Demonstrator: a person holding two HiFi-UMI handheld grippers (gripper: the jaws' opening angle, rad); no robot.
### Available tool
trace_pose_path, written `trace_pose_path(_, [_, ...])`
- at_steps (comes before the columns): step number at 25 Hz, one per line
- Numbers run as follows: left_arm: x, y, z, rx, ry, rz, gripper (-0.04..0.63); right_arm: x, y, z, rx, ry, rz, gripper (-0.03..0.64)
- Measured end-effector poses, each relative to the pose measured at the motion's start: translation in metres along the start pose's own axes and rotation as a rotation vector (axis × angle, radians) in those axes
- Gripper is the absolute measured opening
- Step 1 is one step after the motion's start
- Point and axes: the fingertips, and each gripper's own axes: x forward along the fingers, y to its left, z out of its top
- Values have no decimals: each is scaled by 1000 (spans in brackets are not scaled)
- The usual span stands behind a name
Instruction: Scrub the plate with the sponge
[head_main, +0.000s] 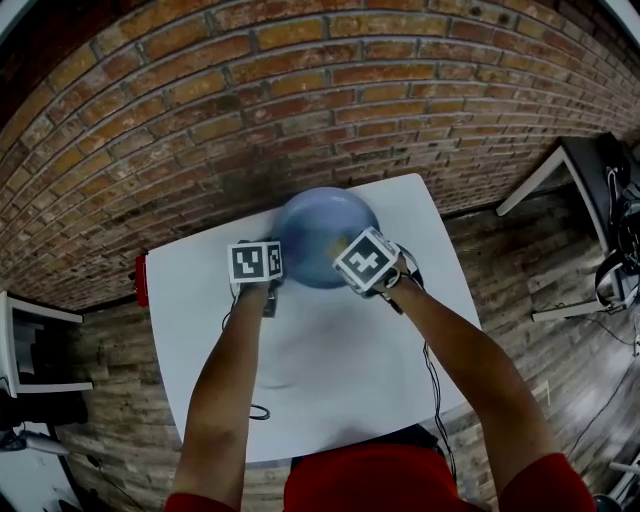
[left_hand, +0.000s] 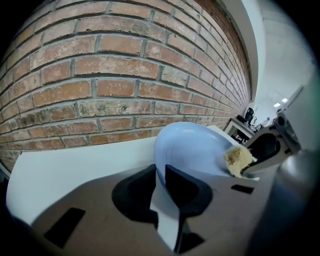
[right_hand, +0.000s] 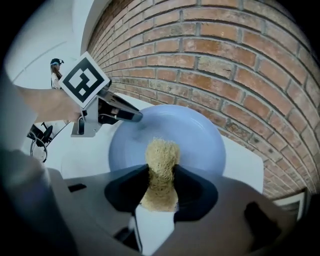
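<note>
A light blue plate (head_main: 322, 232) is tilted up over the far part of the white table (head_main: 200, 330). My left gripper (left_hand: 159, 186) is shut on the plate's (left_hand: 192, 147) near rim, with the edge pinched between its jaws. My right gripper (right_hand: 160, 182) is shut on a tan fibrous sponge (right_hand: 160, 167), whose tip presses on the plate's (right_hand: 195, 132) inner face. In the left gripper view the sponge (left_hand: 238, 159) shows at the plate's right side. In the head view the two grippers (head_main: 262, 275) (head_main: 380, 275) flank the plate.
A brick wall (head_main: 250, 110) rises right behind the table. A small red object (head_main: 141, 279) sits at the table's left edge. Cables (head_main: 432, 380) hang along the table's right side. Another white table (head_main: 560, 165) stands to the right on the wooden floor.
</note>
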Motion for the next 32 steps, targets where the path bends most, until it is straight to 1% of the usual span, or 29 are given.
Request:
trace_pose_path(4, [0,-1,0,8,-6,5,66,-7,-14,-4,45,-24,-8,153])
trace_pose_path(7, [-4,-2,2,28,-47,10,75,-12,-17,0,52,-74,-16,153])
trace_pose_path(9, [-9,-3,6,42,-82,10,117,-16,-17,6,68,-133,-10,153])
trace_pose_path(12, [-23,-6,14,56,-144,12,163,-27,-16,19,100,-266,22,153])
trace_pose_path(15, [-46,-9,25,93,-227,26,182,-48,-14,36,135,-418,58,153])
trace_pose_path(17, [-69,-16,37,113,-310,17,181,-64,-11,47,145,-516,84,153])
trace_pose_path(20, [-111,-38,59,152,-454,-24,181,-97,-4,64,136,-658,115,153])
trace_pose_path(21, [-126,-47,67,168,-496,-34,175,-110,-1,69,128,-705,120,153])
trace_pose_path(23, [-155,-64,80,200,-569,-44,141,-137,6,77,105,-796,131,153])
trace_pose_path(26, [-194,-87,96,242,-659,-44,100,-176,19,83,82,-905,149,153])
trace_pose_path(29, [-227,-107,106,267,-729,-52,64,-209,32,84,63,-986,167,153])
trace_pose_path(32, [-249,-124,104,269,-782,-72,41,-236,42,82,39,-1053,181,153])
